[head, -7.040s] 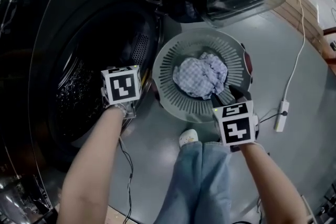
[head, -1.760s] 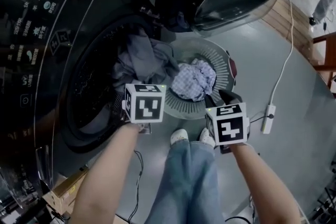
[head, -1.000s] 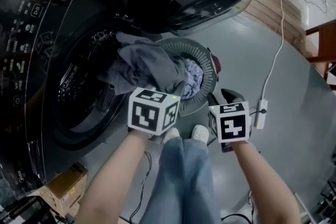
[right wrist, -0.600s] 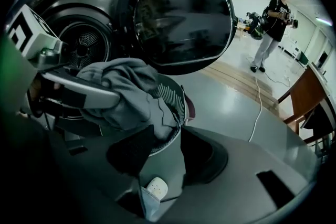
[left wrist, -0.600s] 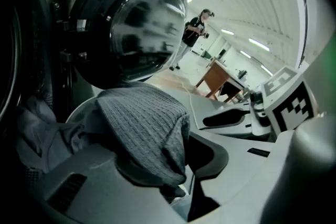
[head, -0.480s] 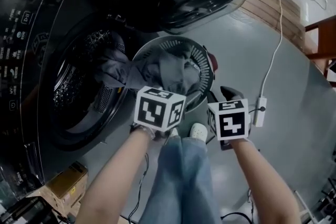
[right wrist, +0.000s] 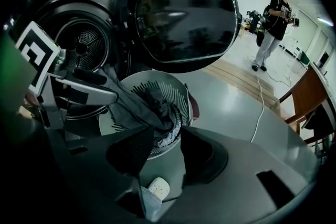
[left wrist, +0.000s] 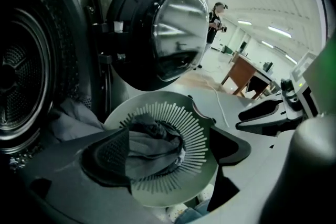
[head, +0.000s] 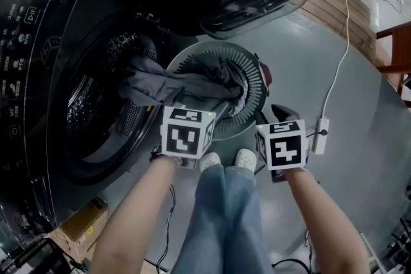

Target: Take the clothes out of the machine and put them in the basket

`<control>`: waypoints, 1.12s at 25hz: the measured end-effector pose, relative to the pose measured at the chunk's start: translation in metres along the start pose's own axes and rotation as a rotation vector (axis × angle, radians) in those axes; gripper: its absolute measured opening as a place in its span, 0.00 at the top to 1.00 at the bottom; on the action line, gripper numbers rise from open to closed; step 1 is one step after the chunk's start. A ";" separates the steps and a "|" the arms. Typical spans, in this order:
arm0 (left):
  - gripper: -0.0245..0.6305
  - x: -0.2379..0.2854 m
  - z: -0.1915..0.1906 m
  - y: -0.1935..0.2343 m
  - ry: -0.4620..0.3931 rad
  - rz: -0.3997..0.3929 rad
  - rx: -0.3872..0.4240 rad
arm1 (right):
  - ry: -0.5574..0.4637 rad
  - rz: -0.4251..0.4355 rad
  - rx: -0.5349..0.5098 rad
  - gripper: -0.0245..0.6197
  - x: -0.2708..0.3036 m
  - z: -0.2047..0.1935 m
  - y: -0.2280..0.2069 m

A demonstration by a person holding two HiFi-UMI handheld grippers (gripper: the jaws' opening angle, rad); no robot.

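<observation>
Step in hand: release of the grey garment (head: 173, 83) over the basket (head: 247, 70). The left gripper (left wrist: 168, 140) has just been opening its jaws. They stand wide apart and the pads press on nothing, since the garment lies beyond them in the basket. The right gripper (right wrist: 167, 136) hangs just beside the basket with its jaws partly apart and nothing held; only floor, a shoe (right wrist: 157, 186) and the basket's near rim show through the gap. Location of the garment: one end is bunched in the basket, and the rest spans the rim to the mouth of the machine (head: 38, 74), where the other end rests at the lip of the drum (head: 90, 112). The transfer is therefore judged incomplete. The next move calls for a fresh grip on the trailing end at the drum lip, then a carry over the rim so that no cloth hangs outside. View comparison: only the head view shows the full span from drum to basket. The left gripper view looks into the drum, which is too dark to tell whether more clothes remain. The right gripper view gives the plainest sight of a lighter patterned cloth (right wrist: 169, 140) under the grey garment, and of the open door (right wrist: 184, 13) above the basket
</observation>
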State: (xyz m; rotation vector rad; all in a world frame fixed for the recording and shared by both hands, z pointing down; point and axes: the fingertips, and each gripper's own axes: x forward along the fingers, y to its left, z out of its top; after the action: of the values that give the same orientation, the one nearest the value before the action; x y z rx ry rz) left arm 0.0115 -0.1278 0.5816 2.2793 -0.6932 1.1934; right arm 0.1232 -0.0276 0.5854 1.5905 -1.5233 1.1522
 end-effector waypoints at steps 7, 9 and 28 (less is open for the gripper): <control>0.26 -0.016 -0.015 0.054 0.019 0.131 0.067 | 0.005 0.020 -0.037 0.71 0.009 0.012 0.026; 0.25 -0.022 -0.020 0.072 0.022 0.184 0.074 | 0.005 0.028 -0.044 0.71 0.013 0.017 0.035; 0.24 -0.017 -0.045 0.240 0.141 0.479 0.064 | 0.023 0.071 -0.099 0.71 0.056 0.025 0.085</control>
State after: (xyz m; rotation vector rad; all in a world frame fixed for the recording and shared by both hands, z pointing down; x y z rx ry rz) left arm -0.1742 -0.2793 0.6314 2.1136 -1.2040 1.5907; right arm 0.0405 -0.0838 0.6153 1.4639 -1.6076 1.1121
